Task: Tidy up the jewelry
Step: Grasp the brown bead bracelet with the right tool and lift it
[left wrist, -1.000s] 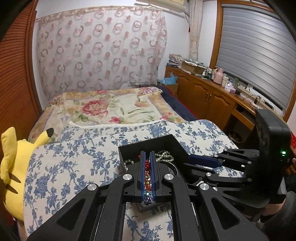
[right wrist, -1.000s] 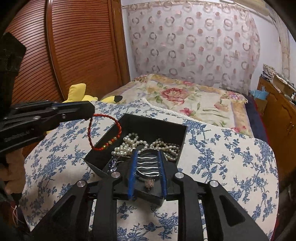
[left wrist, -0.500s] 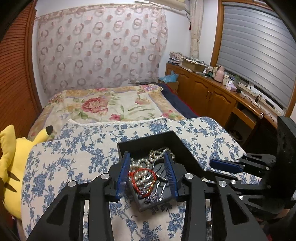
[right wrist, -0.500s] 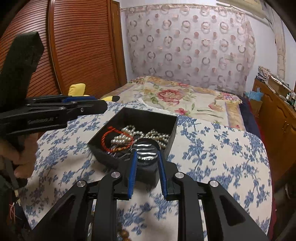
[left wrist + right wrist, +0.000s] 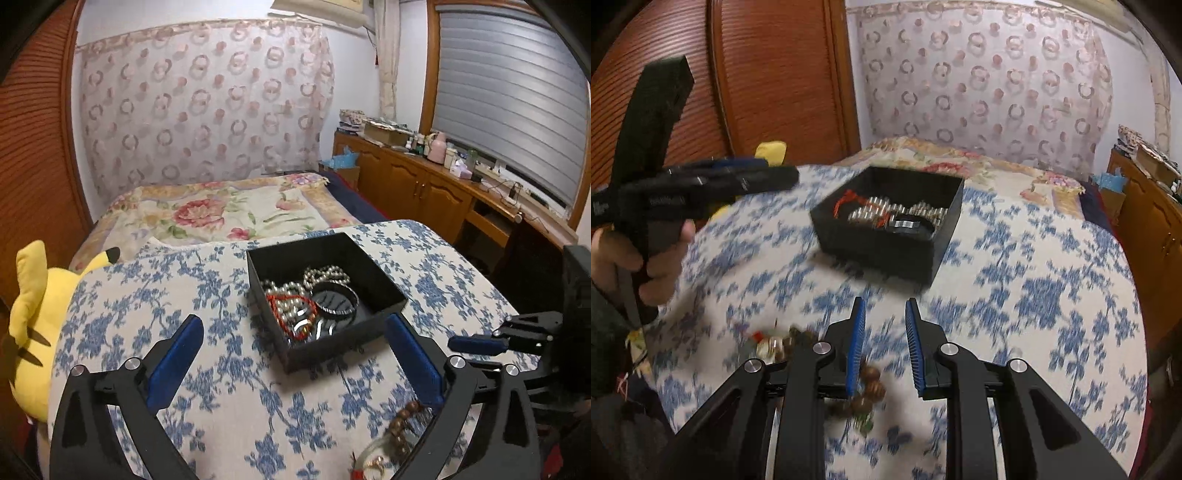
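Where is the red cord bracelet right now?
In the left wrist view the red cord bracelet lies inside the black box, at its near-left side on the pearl strands, beside the dark bangle.

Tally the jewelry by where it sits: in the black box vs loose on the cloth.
In the black box:
red cord bracelet: 1
pearl strands: 2, maybe more, tangled
dark striped bangle: 1
Loose on the cloth:
wooden bead bracelet: 1
Total: 5 at least

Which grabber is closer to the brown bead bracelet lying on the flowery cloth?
Right. The right gripper hangs almost over the brown bead bracelet, jaws empty. The left gripper, jaws just opened wide, sits further off, facing the black box.
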A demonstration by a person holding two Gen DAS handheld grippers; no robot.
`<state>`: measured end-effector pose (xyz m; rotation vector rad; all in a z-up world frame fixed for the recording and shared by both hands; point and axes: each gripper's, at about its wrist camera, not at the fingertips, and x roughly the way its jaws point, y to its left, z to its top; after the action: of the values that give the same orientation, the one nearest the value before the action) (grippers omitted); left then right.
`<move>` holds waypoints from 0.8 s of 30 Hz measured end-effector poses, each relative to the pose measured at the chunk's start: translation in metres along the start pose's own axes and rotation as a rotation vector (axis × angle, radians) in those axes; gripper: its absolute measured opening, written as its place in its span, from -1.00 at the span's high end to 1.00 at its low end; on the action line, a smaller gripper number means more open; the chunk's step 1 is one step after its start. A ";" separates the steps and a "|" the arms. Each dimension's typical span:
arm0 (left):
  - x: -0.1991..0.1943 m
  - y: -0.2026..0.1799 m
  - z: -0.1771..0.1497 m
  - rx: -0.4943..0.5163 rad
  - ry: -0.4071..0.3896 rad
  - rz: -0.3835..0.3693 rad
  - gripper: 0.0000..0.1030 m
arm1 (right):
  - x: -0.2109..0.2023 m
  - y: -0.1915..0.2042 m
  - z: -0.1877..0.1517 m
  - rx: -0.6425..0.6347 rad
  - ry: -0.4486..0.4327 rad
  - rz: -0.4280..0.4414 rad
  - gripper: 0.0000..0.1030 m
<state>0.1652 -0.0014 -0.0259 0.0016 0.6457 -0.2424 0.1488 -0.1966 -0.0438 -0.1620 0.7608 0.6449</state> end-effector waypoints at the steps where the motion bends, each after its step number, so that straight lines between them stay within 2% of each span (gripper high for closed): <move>1: -0.002 0.001 -0.004 -0.002 0.003 -0.007 -0.85 | 0.000 0.001 -0.005 -0.008 0.012 -0.002 0.52; 11: -0.017 0.009 -0.050 -0.007 0.049 0.012 -0.85 | 0.008 0.003 -0.031 -0.013 0.099 0.029 0.53; 18: -0.021 0.017 -0.075 -0.035 0.087 0.012 -0.85 | 0.019 -0.002 -0.029 0.019 0.128 0.037 0.52; 24: -0.024 0.020 -0.083 -0.054 0.096 0.010 -0.85 | 0.029 0.003 -0.024 -0.024 0.157 0.024 0.52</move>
<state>0.1022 0.0301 -0.0794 -0.0355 0.7477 -0.2157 0.1482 -0.1891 -0.0809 -0.2280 0.9078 0.6696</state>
